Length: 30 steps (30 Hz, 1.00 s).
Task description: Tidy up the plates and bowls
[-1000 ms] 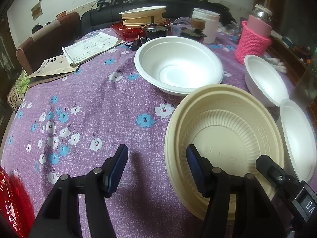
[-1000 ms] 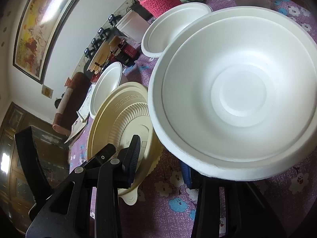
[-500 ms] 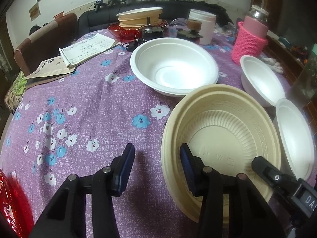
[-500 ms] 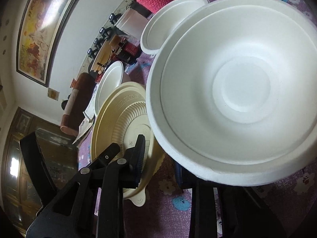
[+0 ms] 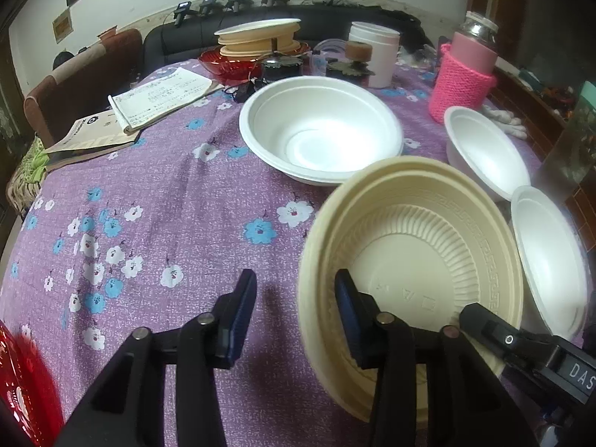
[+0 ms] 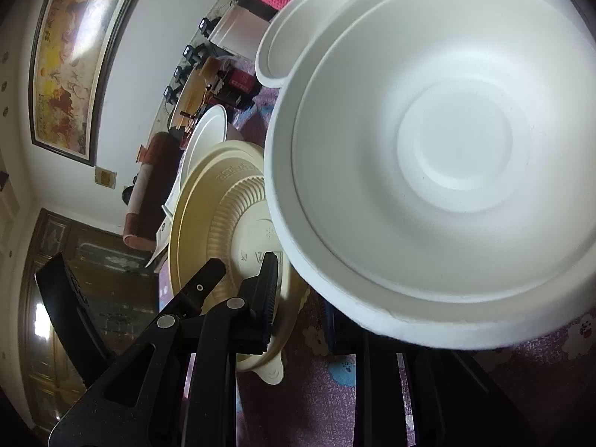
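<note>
As the jaws narrow, left gripper [image 5: 296, 300] straddles the ribbed cream plastic bowl's [image 5: 409, 257] rim.
Not yet pinched; right gripper [image 6: 298, 298] grips a tilted white foam bowl [image 6: 447, 156], ready for stacking.

Three white bowls [image 5: 320, 130]; one cream bowl [image 5: 413, 257]

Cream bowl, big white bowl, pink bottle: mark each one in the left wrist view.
cream bowl [image 5: 428, 260], left wrist view, ribbed inner wall
big white bowl [image 5: 320, 130], left wrist view, inner floor
pink bottle [image 5: 463, 80], left wrist view, knitted sleeve
</note>
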{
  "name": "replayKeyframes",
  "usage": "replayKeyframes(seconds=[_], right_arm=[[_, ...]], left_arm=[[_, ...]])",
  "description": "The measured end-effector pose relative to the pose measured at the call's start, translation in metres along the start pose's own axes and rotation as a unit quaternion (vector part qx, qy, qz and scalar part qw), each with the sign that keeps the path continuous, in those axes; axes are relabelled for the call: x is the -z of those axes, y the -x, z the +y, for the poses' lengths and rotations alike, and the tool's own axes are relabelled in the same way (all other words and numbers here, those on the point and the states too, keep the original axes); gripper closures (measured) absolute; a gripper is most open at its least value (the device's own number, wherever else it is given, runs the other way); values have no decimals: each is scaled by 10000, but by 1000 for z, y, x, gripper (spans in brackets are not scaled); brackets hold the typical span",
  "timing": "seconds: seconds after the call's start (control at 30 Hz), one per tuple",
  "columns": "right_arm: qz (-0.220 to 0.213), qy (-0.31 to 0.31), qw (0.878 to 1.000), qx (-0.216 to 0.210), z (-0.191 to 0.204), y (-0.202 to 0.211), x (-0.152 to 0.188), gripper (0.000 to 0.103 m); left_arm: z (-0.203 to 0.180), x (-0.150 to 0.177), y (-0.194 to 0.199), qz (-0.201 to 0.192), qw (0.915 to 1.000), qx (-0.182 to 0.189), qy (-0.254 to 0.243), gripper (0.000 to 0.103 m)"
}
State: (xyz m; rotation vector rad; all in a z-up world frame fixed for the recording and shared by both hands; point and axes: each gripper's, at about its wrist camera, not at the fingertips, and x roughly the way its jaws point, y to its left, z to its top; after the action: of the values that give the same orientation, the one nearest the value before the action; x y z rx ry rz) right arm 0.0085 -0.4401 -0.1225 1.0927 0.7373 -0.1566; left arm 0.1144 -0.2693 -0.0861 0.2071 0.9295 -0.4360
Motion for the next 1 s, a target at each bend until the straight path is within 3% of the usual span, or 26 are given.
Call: replayKeyframes(seconds=[0.2, 0.27, 0.33, 0.47, 0.77, 1.0], right_arm=[[292, -70, 9995, -101, -2, -4, -2, 82], [261, -160, 9995, -126, -4, -3, 0, 82], [165, -359, 9990, -210, -8, -3, 2, 82], [-8, -80, 10000, 21, 3, 0, 3, 85], [-377, 555, 9967, 454, 20, 5, 5, 88], [-457, 802, 9945, 485, 28, 8, 5, 88]], left_arm=[[0, 0, 1, -8, 10000, 53, -6, 66], [-1, 1, 2, 4, 9999, 134, -7, 74], [-2, 1, 2, -10, 9999, 143, -45, 76], [-4, 1, 4, -25, 9996, 253, -86, 87], [-1, 0, 5, -14, 9994, 338, 7, 89], [2, 7, 13, -101, 9996, 240, 59, 89]])
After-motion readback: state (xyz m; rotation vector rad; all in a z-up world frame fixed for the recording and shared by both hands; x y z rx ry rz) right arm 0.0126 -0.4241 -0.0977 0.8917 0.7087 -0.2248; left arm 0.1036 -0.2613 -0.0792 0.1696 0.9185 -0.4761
